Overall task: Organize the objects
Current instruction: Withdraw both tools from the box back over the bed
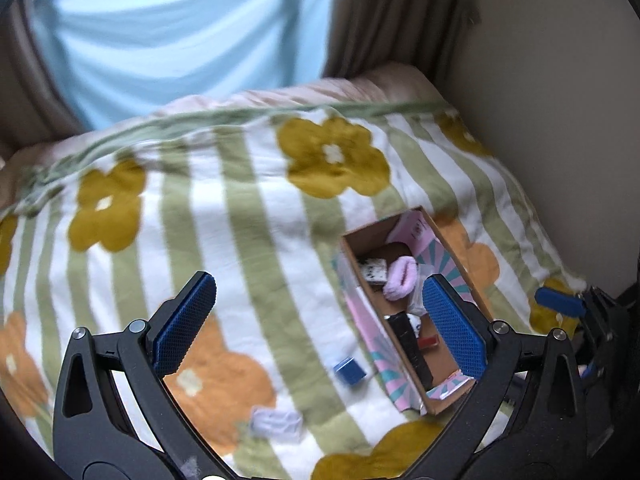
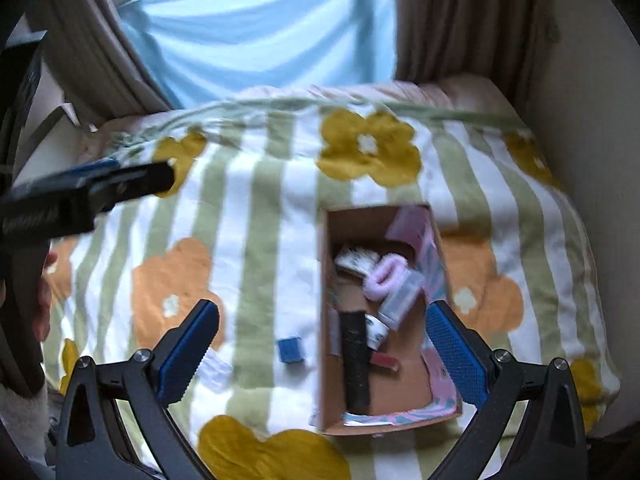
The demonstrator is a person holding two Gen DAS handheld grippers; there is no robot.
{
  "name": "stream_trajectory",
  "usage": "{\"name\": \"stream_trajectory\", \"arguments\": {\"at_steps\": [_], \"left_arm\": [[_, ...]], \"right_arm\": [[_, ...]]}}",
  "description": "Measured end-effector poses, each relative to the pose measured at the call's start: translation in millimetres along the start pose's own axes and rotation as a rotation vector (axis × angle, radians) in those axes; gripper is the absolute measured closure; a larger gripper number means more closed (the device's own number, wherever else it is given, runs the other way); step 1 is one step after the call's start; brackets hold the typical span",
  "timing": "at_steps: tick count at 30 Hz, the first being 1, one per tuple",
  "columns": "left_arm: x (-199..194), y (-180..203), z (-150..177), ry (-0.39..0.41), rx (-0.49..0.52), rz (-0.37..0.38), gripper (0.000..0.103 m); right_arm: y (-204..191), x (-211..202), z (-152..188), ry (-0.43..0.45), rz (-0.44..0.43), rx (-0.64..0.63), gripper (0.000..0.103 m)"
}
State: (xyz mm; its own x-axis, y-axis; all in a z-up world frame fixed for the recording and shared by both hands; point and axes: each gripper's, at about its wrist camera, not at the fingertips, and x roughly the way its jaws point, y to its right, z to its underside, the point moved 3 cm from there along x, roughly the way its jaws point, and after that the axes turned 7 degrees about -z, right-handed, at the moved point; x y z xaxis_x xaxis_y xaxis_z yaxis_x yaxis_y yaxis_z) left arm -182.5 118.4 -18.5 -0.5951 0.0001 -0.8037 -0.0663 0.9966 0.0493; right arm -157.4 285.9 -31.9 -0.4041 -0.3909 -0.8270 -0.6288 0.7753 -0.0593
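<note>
Floral blanket (image 2: 260, 208) holds a cardboard box (image 2: 325, 320), blue cube (image 2: 289, 349) beside it; both grippers' fingers apart, empty.

left wrist: high, looks down and forward over the blanket (image 1: 240, 220) | right wrist: similar, probably a little nearer | shared: cardboard box (image 1: 404, 368) (image 2: 326, 320), blue curtain (image 1: 180, 40) (image 2: 260, 32)

Green-striped, flowered blanket (image 1: 240, 208); blue cube (image 1: 349, 371); pink scrunchie (image 1: 400, 278).
</note>
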Motion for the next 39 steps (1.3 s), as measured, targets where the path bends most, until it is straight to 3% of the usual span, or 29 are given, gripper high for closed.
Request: {"name": "stream_trajectory", "arguments": {"at_steps": [6,14,19,28,39], "left_arm": [[-56,-62,33,0.05,-0.082,-0.103,0.0],[-100,-120,93,0.065,-0.19,-0.202,0.0],[-112,-136,123,0.07,-0.234,-0.2,0.0],[-115,-131,133,0.073,-0.207,-0.183,0.0],[-86,-115,157,0.003,-0.15,-0.112,0.0]], "right_arm": [[-49,-12,-14,0.048,-0.065,-0.068,0.0],[-91,-20,-6,0.081,-0.071,-0.097,0.0],[-104,-20,0,0.085,-0.087,-0.095,0.0],[-107,-29,5,0.114,-0.093,-0.087,0.0],[-111,-12,29,0.142,-0.067,-0.072,0.0]]}}
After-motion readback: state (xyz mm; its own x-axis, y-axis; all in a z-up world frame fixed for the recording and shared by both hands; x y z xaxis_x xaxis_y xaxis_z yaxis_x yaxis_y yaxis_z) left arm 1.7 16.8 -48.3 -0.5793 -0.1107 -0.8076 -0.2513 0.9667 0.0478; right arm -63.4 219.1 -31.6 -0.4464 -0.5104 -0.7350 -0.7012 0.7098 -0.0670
